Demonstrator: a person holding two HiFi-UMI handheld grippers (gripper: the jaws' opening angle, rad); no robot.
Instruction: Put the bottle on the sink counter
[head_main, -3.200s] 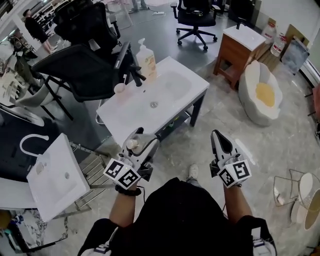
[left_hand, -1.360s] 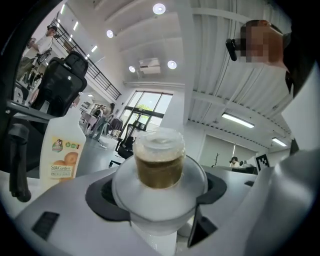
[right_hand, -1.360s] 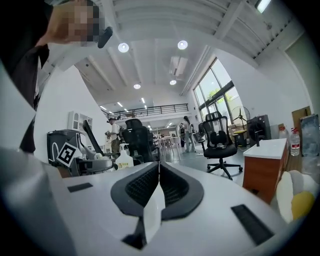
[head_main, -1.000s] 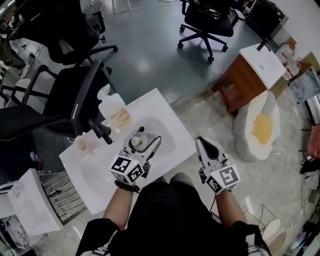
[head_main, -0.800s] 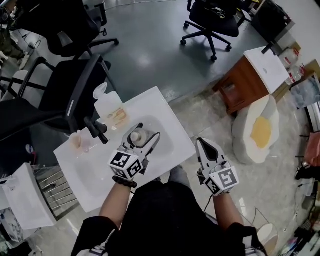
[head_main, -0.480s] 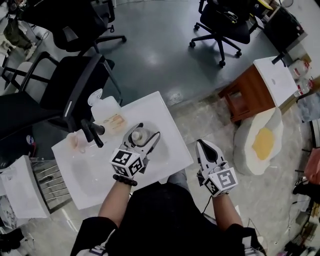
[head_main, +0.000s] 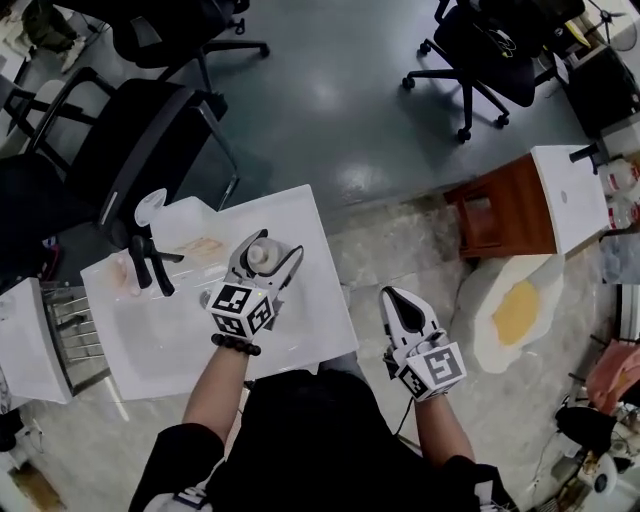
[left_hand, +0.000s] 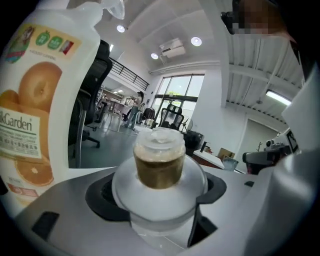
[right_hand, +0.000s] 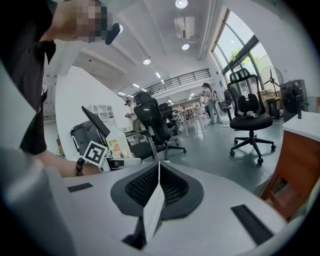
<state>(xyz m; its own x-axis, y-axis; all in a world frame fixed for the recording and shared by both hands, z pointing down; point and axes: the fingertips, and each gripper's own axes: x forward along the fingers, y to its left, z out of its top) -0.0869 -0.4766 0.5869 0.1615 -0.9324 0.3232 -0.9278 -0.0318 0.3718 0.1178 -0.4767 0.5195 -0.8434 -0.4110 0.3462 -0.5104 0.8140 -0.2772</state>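
Observation:
In the head view my left gripper (head_main: 268, 249) hangs over the white sink counter (head_main: 312, 330), shut on a small bottle (head_main: 263, 256). Seen from the left gripper view, the bottle (left_hand: 159, 167) has a frosted round body, brownish liquid in its neck and a clear cap. It stands upright between the two jaws of that gripper (left_hand: 159, 194). My right gripper (head_main: 390, 296) stays off the counter's right edge, over the floor. Its jaws are shut with nothing in them, as the right gripper view (right_hand: 159, 167) shows.
A big orange-label pump dispenser (left_hand: 35, 95) stands just left of the bottle, also (head_main: 170, 215). A black faucet (head_main: 148, 265) and a small pink cup (head_main: 119, 276) sit at the counter's left. Around it are black office chairs (head_main: 130, 150), a wooden cabinet (head_main: 505, 205) and another white sink (head_main: 28, 340).
My left gripper has carried the bottle from in front of the sink to above the counter, and now sits nearer its back right part. The right gripper stays shut beside the counter.

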